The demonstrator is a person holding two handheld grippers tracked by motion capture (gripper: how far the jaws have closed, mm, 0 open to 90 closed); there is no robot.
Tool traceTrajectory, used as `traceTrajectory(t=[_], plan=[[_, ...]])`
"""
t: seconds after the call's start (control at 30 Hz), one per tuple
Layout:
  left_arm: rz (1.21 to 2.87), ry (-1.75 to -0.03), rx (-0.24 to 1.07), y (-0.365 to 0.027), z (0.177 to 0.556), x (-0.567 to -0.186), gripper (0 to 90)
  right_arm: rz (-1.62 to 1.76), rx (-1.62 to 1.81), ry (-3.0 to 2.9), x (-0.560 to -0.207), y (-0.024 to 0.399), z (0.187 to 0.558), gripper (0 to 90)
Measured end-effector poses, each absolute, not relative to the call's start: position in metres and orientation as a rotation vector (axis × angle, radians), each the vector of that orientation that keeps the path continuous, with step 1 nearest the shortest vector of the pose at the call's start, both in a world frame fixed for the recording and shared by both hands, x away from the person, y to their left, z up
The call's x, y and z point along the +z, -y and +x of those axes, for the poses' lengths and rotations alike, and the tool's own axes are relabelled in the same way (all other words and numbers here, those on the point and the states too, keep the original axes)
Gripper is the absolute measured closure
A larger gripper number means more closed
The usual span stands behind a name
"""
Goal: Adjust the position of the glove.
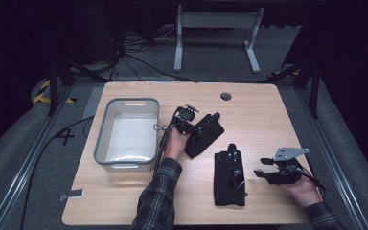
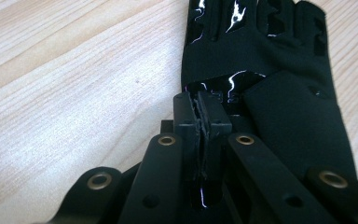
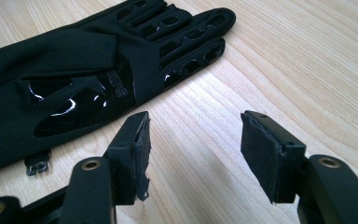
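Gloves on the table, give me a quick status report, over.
Left gripper shut on the left glove near its cuff. Right gripper open, empty, beside the right glove lying flat. Grey bin at left, nothing in between.

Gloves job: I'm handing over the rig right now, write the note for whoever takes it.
Left gripper: fingers shut on the cuff edge of the left glove, which lies beside the grey bin.
Right gripper: open, holding nothing, over bare table beside the right glove.
Done: one glove gripped. No glove is in the bin.
Left: probably carry the gripped glove to the bin, then take the other one.
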State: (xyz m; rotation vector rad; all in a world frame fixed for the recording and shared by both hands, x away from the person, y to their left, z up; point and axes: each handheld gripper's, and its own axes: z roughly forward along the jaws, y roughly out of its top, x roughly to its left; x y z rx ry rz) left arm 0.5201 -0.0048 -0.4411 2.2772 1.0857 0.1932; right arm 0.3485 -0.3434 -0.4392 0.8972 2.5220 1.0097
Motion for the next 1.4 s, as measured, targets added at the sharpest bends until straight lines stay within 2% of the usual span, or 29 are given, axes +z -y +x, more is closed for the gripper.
traceTrajectory(t=[0.77, 1.4], plan=[[2.176, -1.049, 0.212, -0.002, 0.474, -0.378, 87.5, 0.897, 1.008, -2.52, -0.439, 0.343, 0.349, 43.0], [2.18, -0.968, 0.2, -0.011, 0.413, -0.362, 87.5, 0.896, 1.002, -2.52, -0.439, 0.343, 0.349, 43.0]])
